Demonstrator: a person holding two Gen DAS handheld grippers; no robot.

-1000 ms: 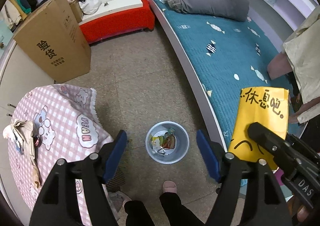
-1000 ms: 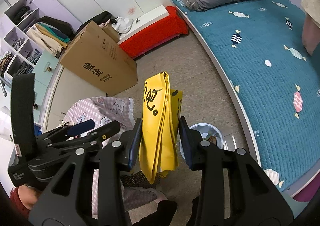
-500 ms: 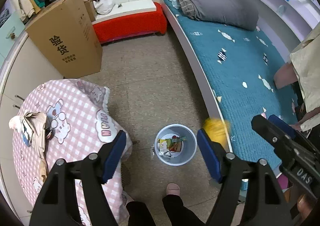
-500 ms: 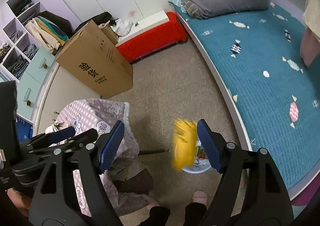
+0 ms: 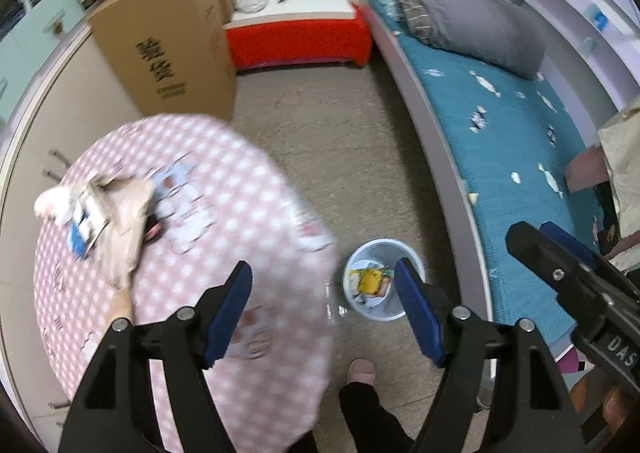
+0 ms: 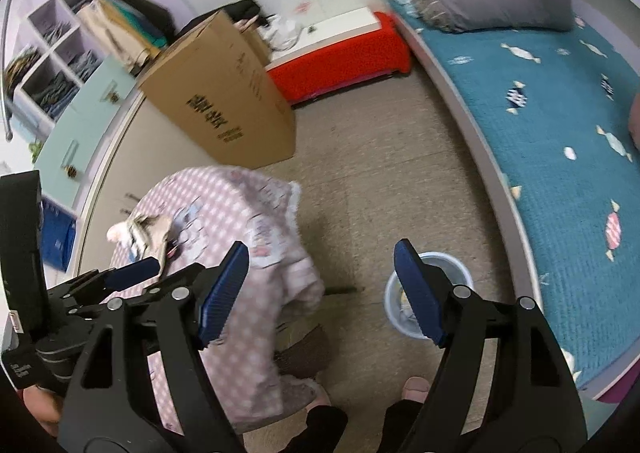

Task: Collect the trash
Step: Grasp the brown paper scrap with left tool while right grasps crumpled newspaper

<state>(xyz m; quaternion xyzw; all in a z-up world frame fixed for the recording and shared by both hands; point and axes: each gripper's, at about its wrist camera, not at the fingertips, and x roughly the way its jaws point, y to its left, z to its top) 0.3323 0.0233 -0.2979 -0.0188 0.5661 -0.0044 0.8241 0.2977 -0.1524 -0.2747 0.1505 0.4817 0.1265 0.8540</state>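
A pale blue trash bin (image 5: 404, 253) stands on the floor between the table and the bed; it also shows in the right wrist view (image 6: 454, 265). A yellow packet (image 5: 370, 280) lies inside it on other rubbish. A crumpled heap of paper and wrappers (image 5: 104, 209) lies on the pink checked round table (image 5: 224, 189), also seen from the right wrist (image 6: 148, 231). My left gripper (image 5: 324, 313) is open and empty, high above the table edge and bin. My right gripper (image 6: 322, 291) is open and empty, high above the floor.
A large cardboard box (image 5: 172, 53) stands by the cupboards at the back left. A red bench (image 5: 296, 39) lies against the far wall. The bed with a teal cover (image 5: 516, 141) and grey quilt runs along the right. The person's feet (image 5: 362, 369) are below.
My right gripper opened and the yellow packet fell from it into the bin. Both grippers have swung left, so the table now fills more of the view.
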